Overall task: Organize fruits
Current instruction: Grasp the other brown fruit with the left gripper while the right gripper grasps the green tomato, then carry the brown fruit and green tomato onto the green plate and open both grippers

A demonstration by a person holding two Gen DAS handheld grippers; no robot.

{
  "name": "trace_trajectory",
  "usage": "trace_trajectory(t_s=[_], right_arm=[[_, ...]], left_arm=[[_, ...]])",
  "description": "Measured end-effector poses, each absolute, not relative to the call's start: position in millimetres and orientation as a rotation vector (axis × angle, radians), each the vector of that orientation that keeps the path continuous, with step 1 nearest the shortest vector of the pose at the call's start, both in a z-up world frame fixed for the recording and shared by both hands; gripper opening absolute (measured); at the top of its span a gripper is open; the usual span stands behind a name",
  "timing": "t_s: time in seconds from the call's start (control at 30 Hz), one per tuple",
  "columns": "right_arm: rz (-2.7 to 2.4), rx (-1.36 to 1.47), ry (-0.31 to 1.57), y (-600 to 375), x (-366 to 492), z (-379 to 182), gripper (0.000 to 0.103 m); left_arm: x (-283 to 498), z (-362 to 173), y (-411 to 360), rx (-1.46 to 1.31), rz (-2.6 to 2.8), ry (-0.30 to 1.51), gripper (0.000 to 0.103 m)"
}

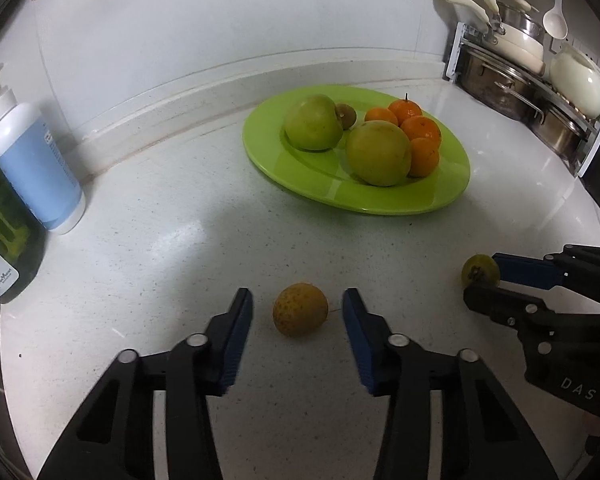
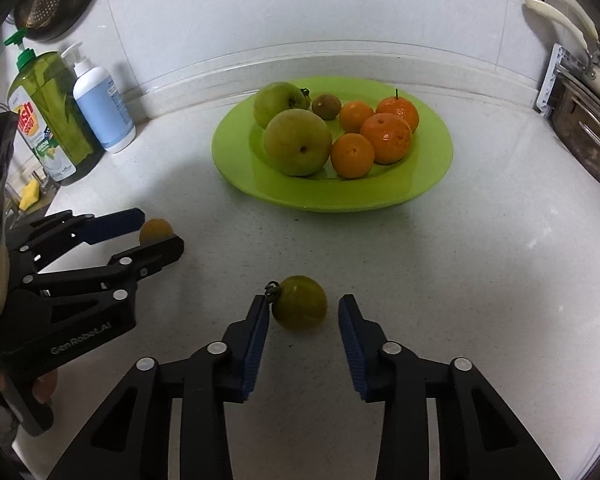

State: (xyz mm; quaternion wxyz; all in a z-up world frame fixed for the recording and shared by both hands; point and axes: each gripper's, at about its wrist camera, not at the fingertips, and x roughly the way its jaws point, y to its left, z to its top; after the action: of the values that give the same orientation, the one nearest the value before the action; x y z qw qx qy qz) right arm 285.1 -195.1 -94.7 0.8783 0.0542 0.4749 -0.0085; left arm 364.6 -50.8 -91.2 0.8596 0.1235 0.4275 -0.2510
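A lime-green plate [image 1: 278, 172] [image 2: 236, 172] at the back of the white counter holds two large green fruits [image 2: 298, 142], a small brownish one and several oranges [image 2: 386, 138]. A small speckled yellow-orange fruit [image 1: 300, 310] lies on the counter between the blue pads of my left gripper [image 1: 298, 300], which is open with a gap on both sides. My right gripper [image 2: 303, 302] is closed around a small green fruit with a stem [image 2: 300, 308]; its left pad presses the stem side. The left wrist view shows both right gripper [image 1: 480, 276] fingers against that fruit [image 1: 478, 270].
A white-and-blue pump bottle [image 1: 36, 160] [image 2: 102, 108] and a green dish-soap bottle [image 2: 50, 116] stand at the back left. A rack of pots and pans [image 1: 532, 76] lines the right side. The counter's front edge runs just behind both grippers.
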Motion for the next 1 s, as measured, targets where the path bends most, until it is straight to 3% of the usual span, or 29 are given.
trace_trajectory(t_s=[0.13,1.0], right_arm=[[-0.019,0.111,0.988,-195,286,-94,0.03],[-0.007,0.131,0.926,-204,275,-65,0.03]], left_arm=[[365,-93,-51,0.247,-0.538,0.907,0.028],[345,-52,-59,0.229,-0.559,0.834,0.028]])
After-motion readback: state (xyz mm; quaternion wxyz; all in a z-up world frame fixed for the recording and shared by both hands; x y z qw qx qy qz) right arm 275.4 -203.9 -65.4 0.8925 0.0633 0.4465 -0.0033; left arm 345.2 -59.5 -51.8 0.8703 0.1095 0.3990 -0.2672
